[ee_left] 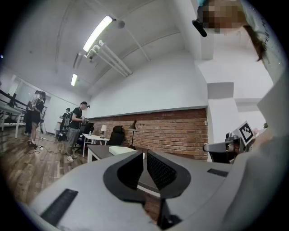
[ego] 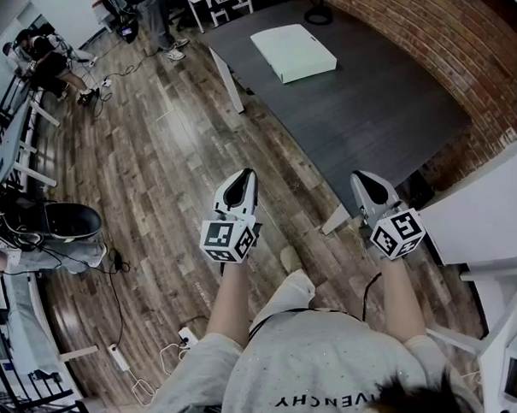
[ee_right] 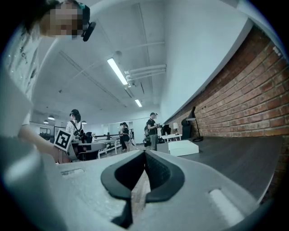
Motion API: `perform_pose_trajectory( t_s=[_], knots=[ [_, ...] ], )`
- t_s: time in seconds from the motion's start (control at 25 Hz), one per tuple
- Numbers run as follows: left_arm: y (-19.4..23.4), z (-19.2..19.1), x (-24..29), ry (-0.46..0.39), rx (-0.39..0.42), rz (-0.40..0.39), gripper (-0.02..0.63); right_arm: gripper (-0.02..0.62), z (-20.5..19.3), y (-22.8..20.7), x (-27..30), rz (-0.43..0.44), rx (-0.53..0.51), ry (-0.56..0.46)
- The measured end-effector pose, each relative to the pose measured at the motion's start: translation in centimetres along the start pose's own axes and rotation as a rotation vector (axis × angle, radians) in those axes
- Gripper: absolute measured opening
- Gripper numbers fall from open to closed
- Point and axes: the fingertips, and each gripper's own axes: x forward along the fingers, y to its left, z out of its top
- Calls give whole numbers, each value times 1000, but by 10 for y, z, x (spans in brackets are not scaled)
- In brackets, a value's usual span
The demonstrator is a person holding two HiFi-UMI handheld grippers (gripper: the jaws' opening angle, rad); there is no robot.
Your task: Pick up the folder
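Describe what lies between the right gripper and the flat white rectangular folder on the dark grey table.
Head view: nothing stands between the right gripper and the flat white rectangular folder; the stretch is bare top of the dark grey table.

Dark table (ego: 365, 111) beside brick wall (ego: 443, 31), wood-plank floor (ego: 153, 146)

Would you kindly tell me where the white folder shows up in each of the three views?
Head view: folder top centre, on the dark table.
Left gripper view: folder small, below centre, slightly left.
Right gripper view: folder right of centre, below mid-height.
Shared landmark: the brick wall beside the table, in all three.
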Motion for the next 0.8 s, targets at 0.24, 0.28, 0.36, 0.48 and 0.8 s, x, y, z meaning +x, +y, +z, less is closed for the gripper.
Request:
perform_pose_trajectory(
  t_s=[0.24, 0.28, 0.36, 0.48, 0.8],
  knots=[
    [17, 0, 38, 5, 5, -10, 23, -3, 1, -20, 32, -17, 1, -3],
    [19, 0, 42, 7, 5, -10, 25, -3, 1, -22, 35, -17, 1, -1],
    [21, 1, 51, 8, 5, -13, 23, -3, 3, -28, 40, -21, 3, 1],
    [23, -1, 62, 14, 2, -17, 23, -3, 3, -38, 46, -31, 7, 3],
    [46, -6, 93, 29, 3, -18, 23, -3, -2, -61, 84, -48, 28, 20]
  ],
)
